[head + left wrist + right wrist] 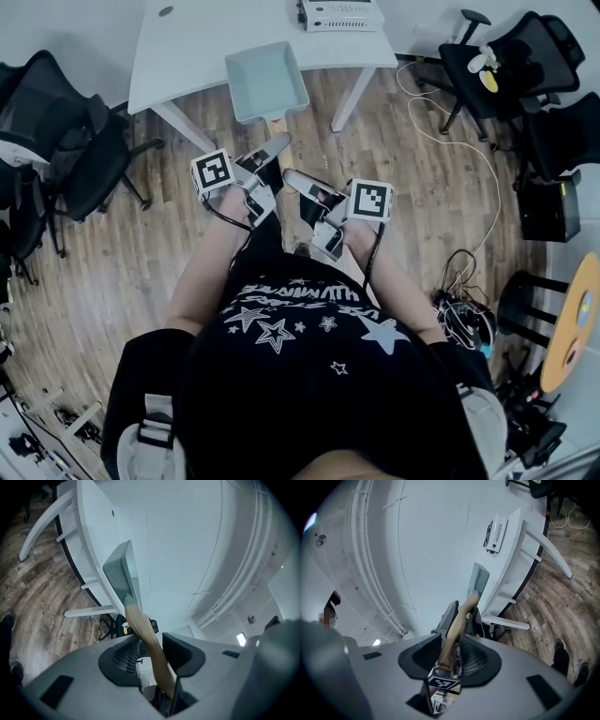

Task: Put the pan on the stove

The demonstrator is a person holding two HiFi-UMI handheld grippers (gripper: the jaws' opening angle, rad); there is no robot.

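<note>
A square pale blue-grey pan [267, 80] with a wooden handle [275, 121] hangs level over the front edge of the white table [187, 47]. Both grippers meet at the handle's near end. In the left gripper view the handle [147, 637] runs between the jaws of my left gripper [152, 651] up to the pan [121, 571]. My left gripper [272, 152] is shut on it. My right gripper [295, 178] is also shut on the handle [454, 625], just behind the left one. In the right gripper view the pan [477, 581] shows edge-on beyond my right gripper [449, 651].
A white box-shaped device [339, 14] sits at the table's far edge, also visible as the device [497, 532]. Black office chairs stand at the left [66, 159] and right [525, 66]. Cables [459, 169] trail over the wooden floor.
</note>
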